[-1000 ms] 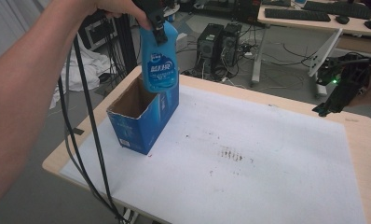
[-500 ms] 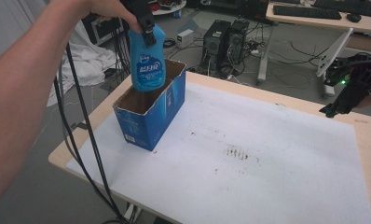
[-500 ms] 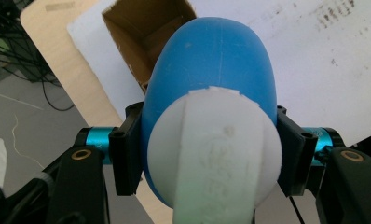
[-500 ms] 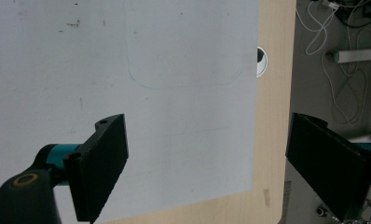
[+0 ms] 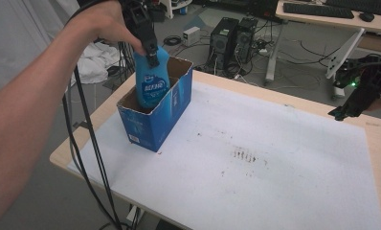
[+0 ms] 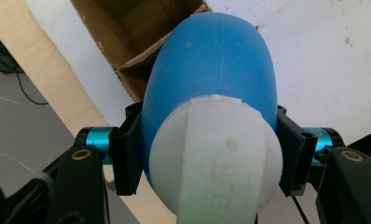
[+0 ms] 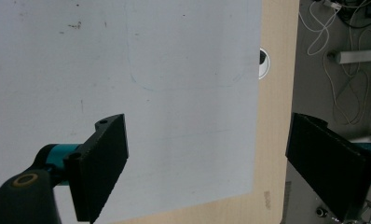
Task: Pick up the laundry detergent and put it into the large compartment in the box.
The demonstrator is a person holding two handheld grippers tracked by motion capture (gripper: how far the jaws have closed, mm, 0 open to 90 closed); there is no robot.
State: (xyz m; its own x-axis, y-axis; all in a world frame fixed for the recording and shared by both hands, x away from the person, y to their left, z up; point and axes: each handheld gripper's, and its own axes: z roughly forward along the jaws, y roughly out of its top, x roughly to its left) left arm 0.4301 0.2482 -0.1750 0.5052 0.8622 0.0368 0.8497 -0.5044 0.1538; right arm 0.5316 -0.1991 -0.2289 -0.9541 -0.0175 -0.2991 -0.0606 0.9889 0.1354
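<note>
From above, the left gripper (image 5: 151, 53) clamps the neck of a blue bottle (image 5: 151, 84), whose lower half sits inside an open box (image 5: 152, 125) directly below. The right gripper (image 5: 355, 98) hangs apart over the table's (image 5: 107, 103) far edge. Along the left gripper's jaws, both pads squeeze the bottle (image 6: 211, 74) below its white cap (image 6: 216, 154). Along the right gripper (image 7: 207, 163), the jaws stand wide with nothing between them.

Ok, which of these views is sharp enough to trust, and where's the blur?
High view: evenly lit, blue bottle and box fairly sharp. Left gripper view: bottle's white cap close and soft-focused, box behind clearer. Right gripper view: right gripper jaws in shade, white mat clear.
</note>
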